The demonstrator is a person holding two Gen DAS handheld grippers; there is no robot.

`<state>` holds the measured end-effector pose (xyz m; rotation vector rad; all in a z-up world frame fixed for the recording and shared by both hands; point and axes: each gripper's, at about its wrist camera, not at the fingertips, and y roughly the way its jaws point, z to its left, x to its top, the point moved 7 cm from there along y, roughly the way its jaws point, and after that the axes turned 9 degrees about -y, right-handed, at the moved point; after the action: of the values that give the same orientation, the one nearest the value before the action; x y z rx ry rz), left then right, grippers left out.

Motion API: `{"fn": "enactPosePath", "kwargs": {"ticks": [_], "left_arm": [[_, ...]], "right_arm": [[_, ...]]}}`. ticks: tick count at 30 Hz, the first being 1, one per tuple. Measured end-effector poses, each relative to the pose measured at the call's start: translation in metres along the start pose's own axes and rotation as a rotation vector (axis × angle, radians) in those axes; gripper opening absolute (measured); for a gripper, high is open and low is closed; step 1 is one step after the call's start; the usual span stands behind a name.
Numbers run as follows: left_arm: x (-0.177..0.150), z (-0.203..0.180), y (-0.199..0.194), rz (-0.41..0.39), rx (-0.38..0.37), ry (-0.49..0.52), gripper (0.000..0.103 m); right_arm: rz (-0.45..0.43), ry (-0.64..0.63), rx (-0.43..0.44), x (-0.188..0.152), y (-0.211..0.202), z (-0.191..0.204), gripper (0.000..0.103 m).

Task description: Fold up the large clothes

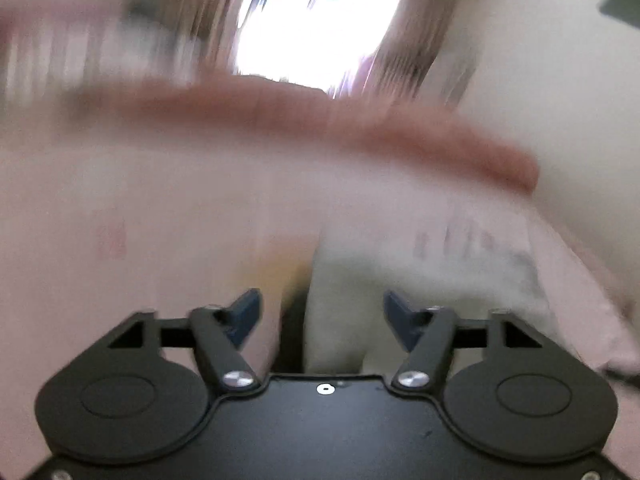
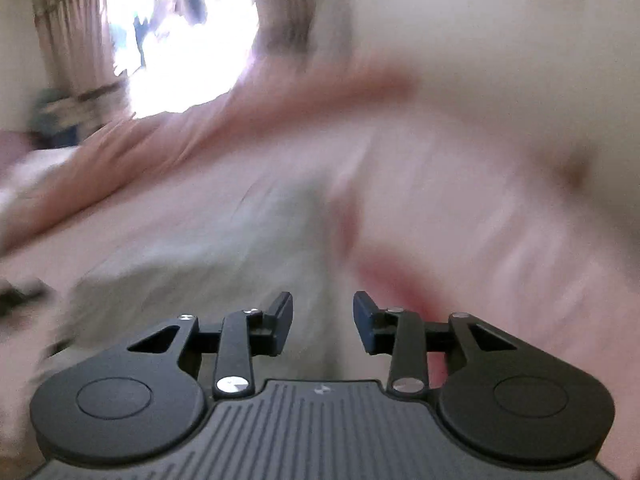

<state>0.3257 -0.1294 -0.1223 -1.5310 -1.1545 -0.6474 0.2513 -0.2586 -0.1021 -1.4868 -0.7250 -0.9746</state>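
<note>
Hovering: left gripper [image 1: 322, 312], jaws spread, holding nothing | right gripper [image 2: 323, 316], jaws spread, holding nothing | pale grey-white garment [image 2: 208, 256] lying on pink bed [image 2: 500, 208], just ahead of both grippers | both views motion-blurred

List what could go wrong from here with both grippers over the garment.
1. Both views are smeared with motion blur, so a grab now may miss the pale garment or pinch the pink sheet beneath it.
2. The left gripper and right gripper both stand open with no cloth clearly between the fingers, so nothing looks held.
3. In the left view the garment's edges are hard to make out, so any fold may go crooked.
</note>
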Motion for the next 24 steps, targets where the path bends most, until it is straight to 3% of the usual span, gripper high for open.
{"fn": "enactPosePath", "kwargs": {"ticks": [1, 2, 4, 7, 9, 10, 11, 14, 18, 20, 22, 23, 24], "left_arm": [[0.010, -0.020, -0.004, -0.071, -0.012, 0.061, 0.102], [0.016, -0.038, -0.006, -0.113, -0.036, 0.091, 0.103], [0.022, -0.058, 0.004, -0.147, -0.082, 0.086, 0.103], [0.002, -0.058, 0.040, -0.040, -0.010, 0.099, 0.103], [-0.032, -0.050, 0.067, 0.035, 0.031, 0.131, 0.103], [-0.050, -0.042, 0.080, 0.086, 0.053, 0.138, 0.103], [-0.057, -0.030, 0.086, 0.131, 0.042, 0.095, 0.103], [-0.044, -0.018, 0.057, 0.121, 0.020, -0.042, 0.103], [-0.051, -0.004, -0.017, 0.124, -0.051, -0.035, 0.103], [-0.073, 0.006, -0.046, 0.135, -0.068, 0.005, 0.103], [-0.118, 0.021, -0.061, 0.196, -0.027, 0.064, 0.103], [-0.136, 0.030, -0.072, 0.239, -0.015, 0.116, 0.103], [-0.149, 0.031, -0.079, 0.191, -0.033, 0.140, 0.103]], "right_arm": [[-0.102, -0.037, -0.078, 0.012, -0.013, 0.008, 0.045], [-0.181, -0.039, -0.097, 0.021, -0.023, 0.018, 0.045], [-0.261, 0.012, -0.010, 0.027, -0.023, 0.036, 0.045], [-0.200, 0.059, 0.101, 0.006, 0.019, 0.060, 0.044], [-0.077, 0.080, 0.134, -0.026, 0.059, 0.064, 0.043], [-0.027, 0.141, 0.195, -0.038, 0.073, 0.059, 0.043], [-0.031, 0.203, 0.236, -0.037, 0.072, 0.053, 0.039], [-0.031, 0.187, 0.232, -0.023, 0.044, 0.038, 0.041], [-0.029, 0.162, 0.280, -0.034, -0.011, 0.024, 0.042], [0.015, 0.167, 0.317, -0.065, -0.032, 0.026, 0.042], [0.095, 0.152, 0.325, -0.101, -0.031, 0.036, 0.042], [0.059, 0.126, 0.306, -0.115, -0.034, 0.033, 0.041], [0.015, 0.081, 0.272, -0.124, -0.040, 0.036, 0.041]]}}
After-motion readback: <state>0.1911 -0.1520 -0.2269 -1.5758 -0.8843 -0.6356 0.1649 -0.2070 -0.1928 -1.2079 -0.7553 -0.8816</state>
